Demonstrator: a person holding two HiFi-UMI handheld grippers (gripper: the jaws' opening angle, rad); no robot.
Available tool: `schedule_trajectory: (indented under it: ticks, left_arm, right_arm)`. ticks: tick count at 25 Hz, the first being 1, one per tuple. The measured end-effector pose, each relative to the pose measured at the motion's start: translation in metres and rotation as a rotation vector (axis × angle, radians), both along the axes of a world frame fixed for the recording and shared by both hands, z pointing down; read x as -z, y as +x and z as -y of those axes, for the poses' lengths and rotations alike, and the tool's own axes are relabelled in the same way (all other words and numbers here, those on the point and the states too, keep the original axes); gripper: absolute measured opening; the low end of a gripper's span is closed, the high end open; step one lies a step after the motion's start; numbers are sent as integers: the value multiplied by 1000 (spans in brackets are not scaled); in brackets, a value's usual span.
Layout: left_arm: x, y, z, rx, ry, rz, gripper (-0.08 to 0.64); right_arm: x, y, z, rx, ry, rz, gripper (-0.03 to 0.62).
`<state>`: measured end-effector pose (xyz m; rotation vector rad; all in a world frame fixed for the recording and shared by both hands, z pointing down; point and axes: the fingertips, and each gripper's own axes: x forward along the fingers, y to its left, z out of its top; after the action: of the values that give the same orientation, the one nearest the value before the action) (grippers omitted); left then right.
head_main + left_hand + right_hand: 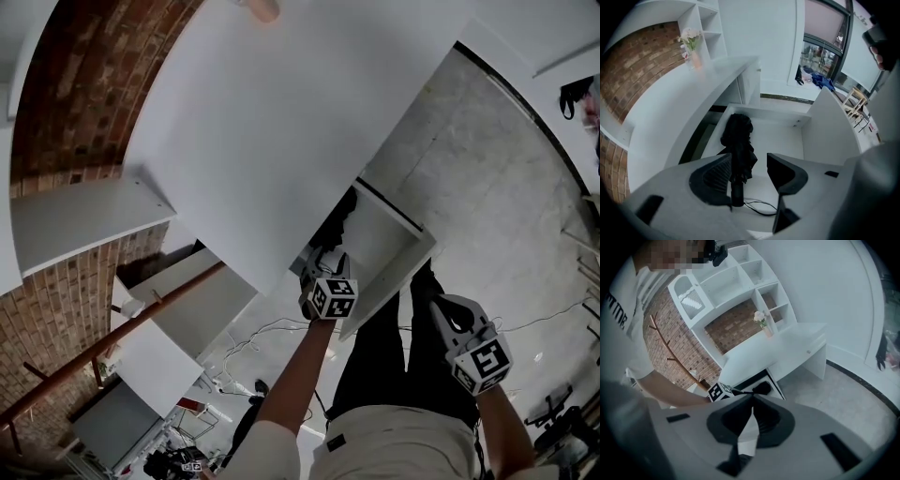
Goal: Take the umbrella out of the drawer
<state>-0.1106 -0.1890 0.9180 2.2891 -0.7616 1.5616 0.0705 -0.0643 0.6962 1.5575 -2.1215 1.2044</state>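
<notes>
A black folded umbrella [738, 136] lies in the open white drawer [783, 136], its handle [737, 192] pointing toward me. My left gripper [749, 161] hangs over it with the jaws open, and the umbrella's handle end shows in the gap close to the left finger, with no pad pressing on it. In the head view the left gripper [326, 255] reaches into the drawer [398, 267] next to the umbrella [342, 217]. My right gripper [433, 298] hangs off to the right of the drawer. Its jaws [751, 401] meet at the tips with nothing between them.
The white desk top [281, 122] overhangs the drawer on the left. A vase of flowers [693, 51] stands on it below white shelves [740, 277] and a brick wall. A thin black cable [759, 208] lies on the drawer floor. Grey floor [487, 187] lies to the right.
</notes>
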Motion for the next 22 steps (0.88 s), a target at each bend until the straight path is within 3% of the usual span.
schedule_trajectory:
  ticks: [11,15,22]
  left_arm:
    - [-49,-9,34,-107,116,203,313]
    - [-71,-14,34,-137,69,220,334]
    - [-99,-19,36,-108,-58,174,370]
  right_arm:
    - [-22,6,-8,-43,-35,27,31]
    - [-30,4,-9,-41,-43,39,31]
    - [-39,-2,-5,-31,-55,62,31]
